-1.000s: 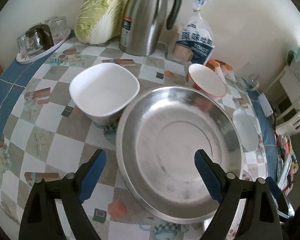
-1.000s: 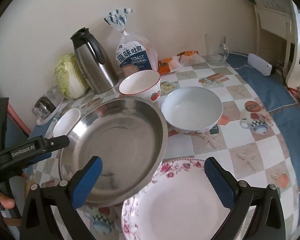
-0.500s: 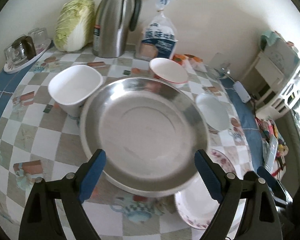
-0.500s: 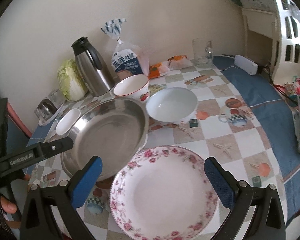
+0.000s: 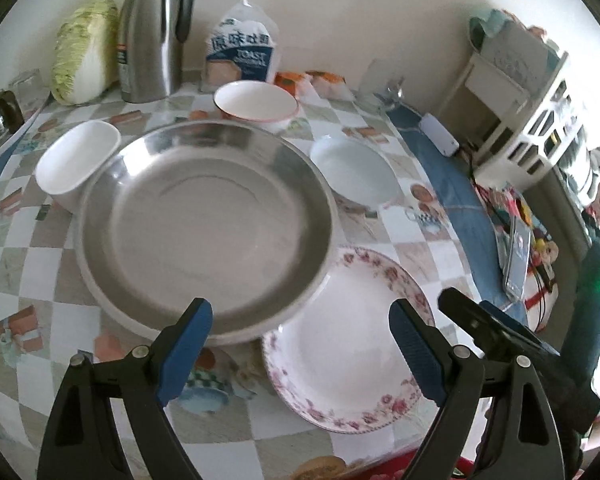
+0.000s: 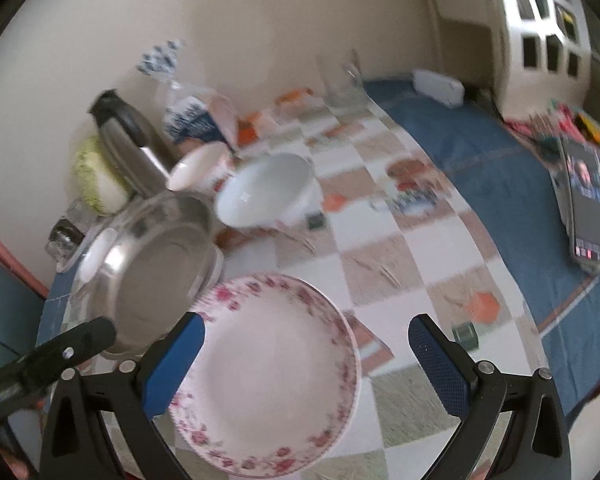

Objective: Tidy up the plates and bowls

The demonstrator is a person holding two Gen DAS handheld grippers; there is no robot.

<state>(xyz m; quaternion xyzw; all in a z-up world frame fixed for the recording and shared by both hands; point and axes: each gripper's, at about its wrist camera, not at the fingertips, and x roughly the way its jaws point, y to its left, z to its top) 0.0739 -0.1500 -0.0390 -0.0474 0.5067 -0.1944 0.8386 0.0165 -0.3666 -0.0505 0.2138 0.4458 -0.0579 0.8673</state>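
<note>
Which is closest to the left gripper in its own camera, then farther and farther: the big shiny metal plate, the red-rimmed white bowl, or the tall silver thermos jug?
From the left gripper:
1. Big shiny metal plate, just ahead.
2. Red-rimmed white bowl, behind the plate.
3. Tall silver thermos jug, back left by the wall.

Both tongs [image 5: 300, 340] [image 6: 306, 350] agape, empty

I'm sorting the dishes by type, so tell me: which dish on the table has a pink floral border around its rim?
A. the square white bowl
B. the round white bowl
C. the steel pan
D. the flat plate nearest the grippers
D: the flat plate carries pink flowers around its rim, while the steel pan, square white bowl and round white bowl are plain.
</note>
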